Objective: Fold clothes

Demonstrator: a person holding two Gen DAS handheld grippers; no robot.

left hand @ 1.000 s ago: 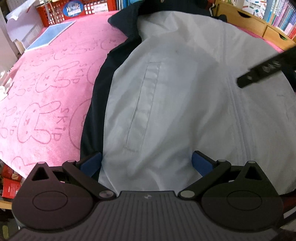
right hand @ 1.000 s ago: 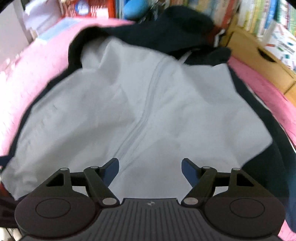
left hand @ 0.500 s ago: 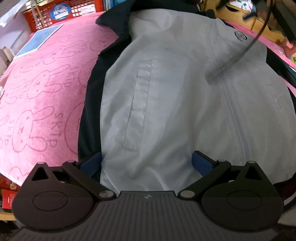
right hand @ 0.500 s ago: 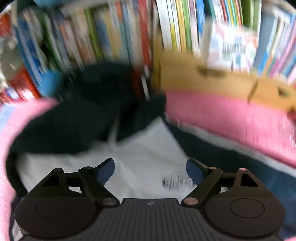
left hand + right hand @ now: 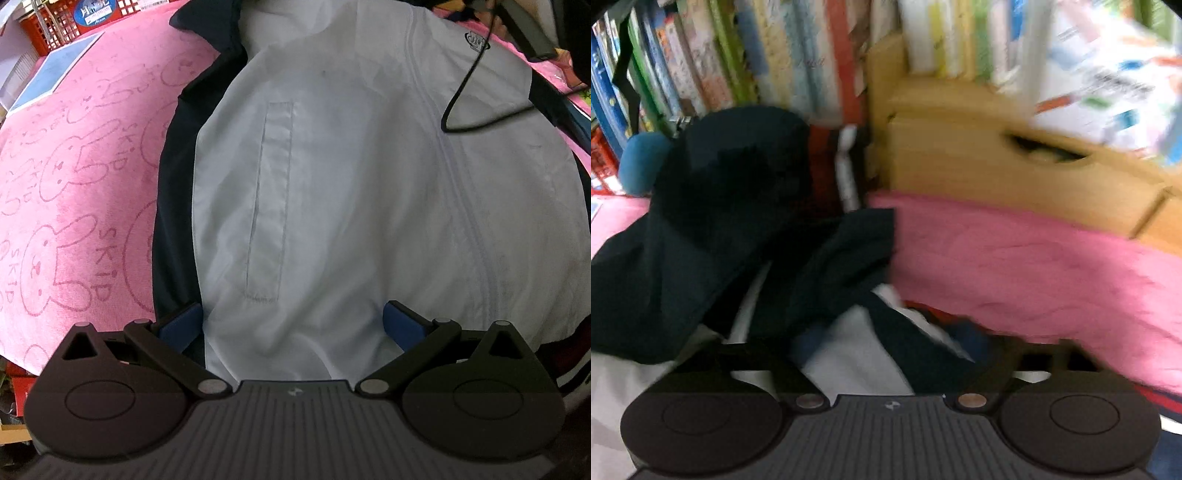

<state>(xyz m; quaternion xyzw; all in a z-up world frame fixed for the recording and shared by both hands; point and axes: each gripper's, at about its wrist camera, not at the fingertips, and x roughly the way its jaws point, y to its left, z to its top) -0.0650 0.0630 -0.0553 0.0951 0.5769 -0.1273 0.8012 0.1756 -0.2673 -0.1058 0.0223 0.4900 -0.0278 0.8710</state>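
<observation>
A white jacket (image 5: 351, 192) with navy sides lies zipped and front up on a pink rabbit-print blanket (image 5: 74, 177). My left gripper (image 5: 291, 325) is open at the hem, and the white cloth runs between its blue fingertips. The right wrist view is blurred. My right gripper (image 5: 890, 339) is open over the jacket's navy collar and shoulder (image 5: 738, 229), with white and navy cloth between its fingers. Whether it touches the cloth is unclear. A black cable (image 5: 461, 110) hangs across the jacket's chest.
A red basket (image 5: 55, 18) and a blue-and-white sheet (image 5: 55, 70) sit at the blanket's far left. Behind the collar stand a wooden drawer box (image 5: 1015, 166) and a shelf of books (image 5: 775, 55). A blue round object (image 5: 642, 162) rests by the shelf.
My right gripper swung from over the jacket's middle up to its collar end by the bookshelf. The left gripper stayed open at the hem.
</observation>
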